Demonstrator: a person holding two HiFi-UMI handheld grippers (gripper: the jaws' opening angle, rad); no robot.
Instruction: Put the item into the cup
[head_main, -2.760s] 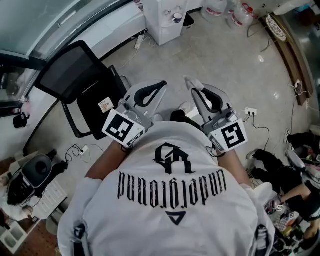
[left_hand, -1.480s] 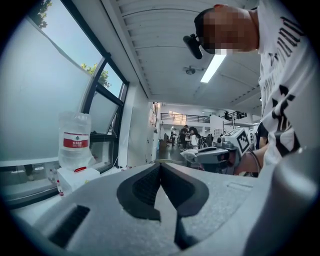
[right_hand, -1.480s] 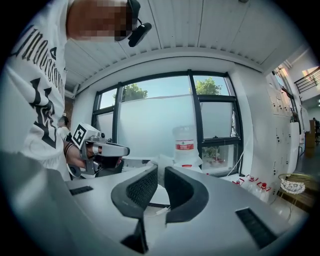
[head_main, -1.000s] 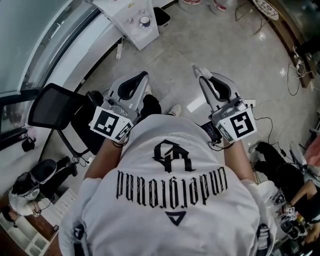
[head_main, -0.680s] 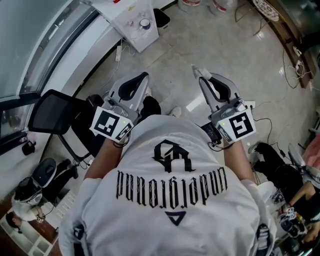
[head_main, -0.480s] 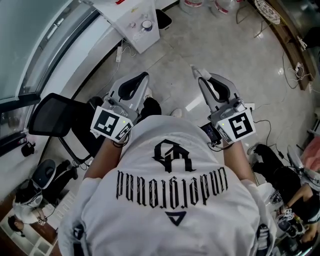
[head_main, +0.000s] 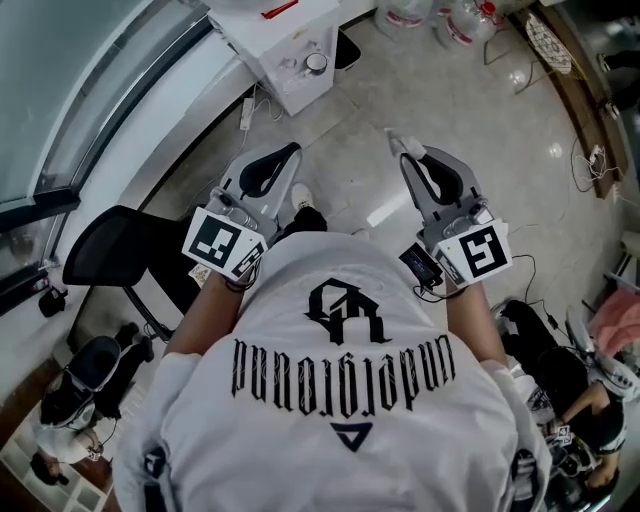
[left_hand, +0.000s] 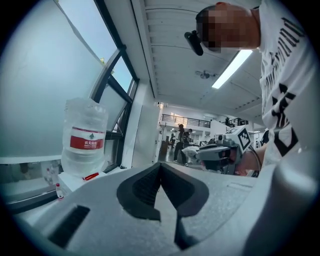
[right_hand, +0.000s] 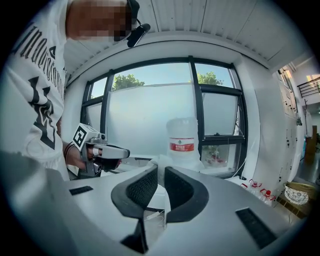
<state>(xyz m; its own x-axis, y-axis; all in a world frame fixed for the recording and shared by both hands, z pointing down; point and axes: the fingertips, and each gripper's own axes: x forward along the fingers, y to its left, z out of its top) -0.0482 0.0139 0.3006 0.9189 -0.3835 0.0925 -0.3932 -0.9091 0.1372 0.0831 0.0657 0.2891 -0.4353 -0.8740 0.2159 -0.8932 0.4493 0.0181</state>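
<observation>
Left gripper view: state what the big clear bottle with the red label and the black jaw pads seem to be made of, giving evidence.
Big clear bottle with the red label: probably translucent plastic; light shows through its cloudy wall. Black jaw pads: seemingly matt rubber or foam; fine ribbed texture, no shine.

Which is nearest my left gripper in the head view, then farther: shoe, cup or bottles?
1. Shoe, on the floor just right of the left gripper.
2. Cup, ahead on the white table.
3. Bottles, far ahead, to the right.
</observation>
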